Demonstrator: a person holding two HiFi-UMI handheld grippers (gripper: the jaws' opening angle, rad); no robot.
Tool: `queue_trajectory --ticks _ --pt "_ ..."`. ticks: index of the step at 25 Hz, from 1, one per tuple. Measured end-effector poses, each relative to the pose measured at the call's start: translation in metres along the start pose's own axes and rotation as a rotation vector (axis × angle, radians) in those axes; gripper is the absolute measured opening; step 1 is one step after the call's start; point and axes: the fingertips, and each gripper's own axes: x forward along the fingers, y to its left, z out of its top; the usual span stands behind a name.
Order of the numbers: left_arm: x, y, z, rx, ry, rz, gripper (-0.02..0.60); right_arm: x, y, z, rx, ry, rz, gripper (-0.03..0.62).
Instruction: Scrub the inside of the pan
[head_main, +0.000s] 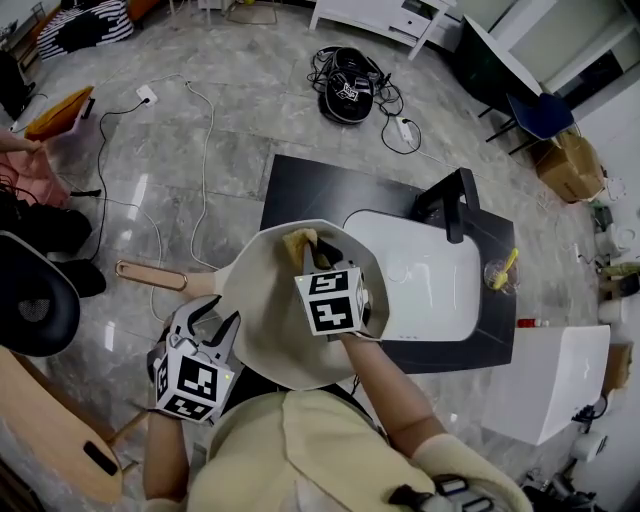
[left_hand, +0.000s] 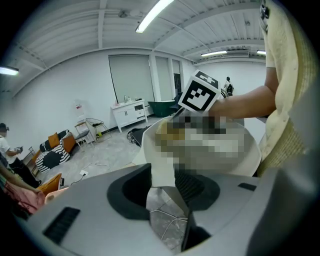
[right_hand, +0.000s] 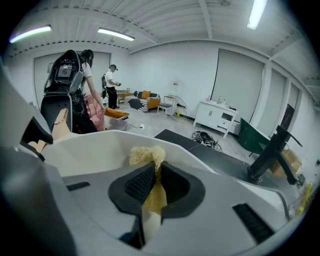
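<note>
A cream pan (head_main: 262, 318) with a wooden handle (head_main: 150, 275) is held tilted over the near edge of a black counter. My left gripper (head_main: 215, 328) is at the pan's near-left side, shut on its rim; in the left gripper view the white rim (left_hand: 161, 172) runs between the closed jaws of that gripper (left_hand: 165, 189). My right gripper (head_main: 316, 252) reaches inside the pan, shut on a yellow fibrous scrubber (head_main: 298, 243). The scrubber (right_hand: 146, 156) sticks out past the right gripper (right_hand: 150, 187) and rests against the pan's inner wall (right_hand: 85, 147).
Behind the pan is the black counter (head_main: 310, 195) with a white sink (head_main: 435, 285) and a black faucet (head_main: 452, 205). A cup with a yellow brush (head_main: 502, 270) stands at the sink's right. A chair (head_main: 35, 310) is at the left; cables and a bag (head_main: 348, 85) lie on the floor.
</note>
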Motion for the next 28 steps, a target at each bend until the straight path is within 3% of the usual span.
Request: queue_trajectory --ticks 17,28 --pt "0.001 0.001 -0.001 -0.018 -0.017 0.012 0.149 0.002 0.088 -0.007 -0.253 -0.018 0.275 0.046" --pt "0.0 0.003 0.002 -0.018 -0.024 0.019 0.149 -0.02 0.136 -0.023 -0.508 -0.051 0.448 0.046"
